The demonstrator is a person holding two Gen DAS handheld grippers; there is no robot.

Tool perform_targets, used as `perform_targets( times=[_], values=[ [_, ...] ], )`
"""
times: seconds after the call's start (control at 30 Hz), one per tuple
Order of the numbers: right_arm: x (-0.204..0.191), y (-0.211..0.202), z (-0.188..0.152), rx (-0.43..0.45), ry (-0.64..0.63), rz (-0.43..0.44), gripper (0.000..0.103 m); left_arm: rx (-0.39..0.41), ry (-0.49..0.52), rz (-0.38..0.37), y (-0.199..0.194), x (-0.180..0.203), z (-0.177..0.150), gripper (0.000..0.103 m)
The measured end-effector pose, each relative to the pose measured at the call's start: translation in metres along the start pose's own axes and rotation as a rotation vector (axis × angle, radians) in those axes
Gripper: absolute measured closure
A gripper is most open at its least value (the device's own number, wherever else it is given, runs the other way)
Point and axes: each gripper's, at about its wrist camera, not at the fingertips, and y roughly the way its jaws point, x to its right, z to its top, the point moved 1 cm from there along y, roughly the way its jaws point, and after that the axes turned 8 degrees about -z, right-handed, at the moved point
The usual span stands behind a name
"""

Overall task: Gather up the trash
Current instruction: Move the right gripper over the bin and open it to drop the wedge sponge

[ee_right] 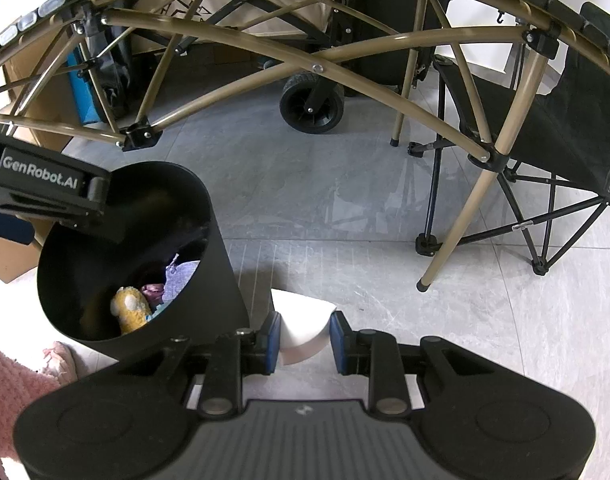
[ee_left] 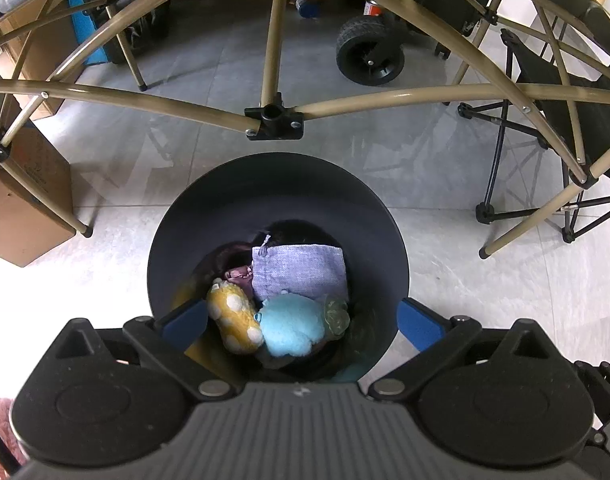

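Right gripper (ee_right: 305, 338) clamps white paper (ee_right: 303, 330); left gripper (ee_left: 301, 320) gapes over black bin (ee_left: 281, 188) holding plush toys (ee_left: 265, 322).

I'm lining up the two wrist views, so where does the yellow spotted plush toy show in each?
Left wrist: yellow plush toy low centre-left, inside the black bin, beside the light blue plush.
Right wrist: yellow plush toy lower left, in the black bin.
Shared landmark: the purple cloth pouch in the bin.

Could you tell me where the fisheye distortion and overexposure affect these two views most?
Left wrist view: the tan frame tubes bow into arcs, and the floor at left blows out white. Right wrist view: same bowing toward the edges, and the white paper in the right hand-held gripper is nearly featureless.
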Motion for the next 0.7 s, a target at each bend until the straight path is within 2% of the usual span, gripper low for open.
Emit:
perform_targets(
  times=[0.37, 0.7],
  values=[
    [-0.005, -0.005, 0.003, 0.017, -0.008, 0.004, 0.078, 0.002, 0.001, 0.001, -0.003, -0.002, -0.001, 0.0],
    [-0.019, -0.015, 0.009, 0.046, -0.029, 0.017, 0.078, 0.007, -0.017, 0.008, -0.012, -0.022, -0.008, 0.0]
  ],
)
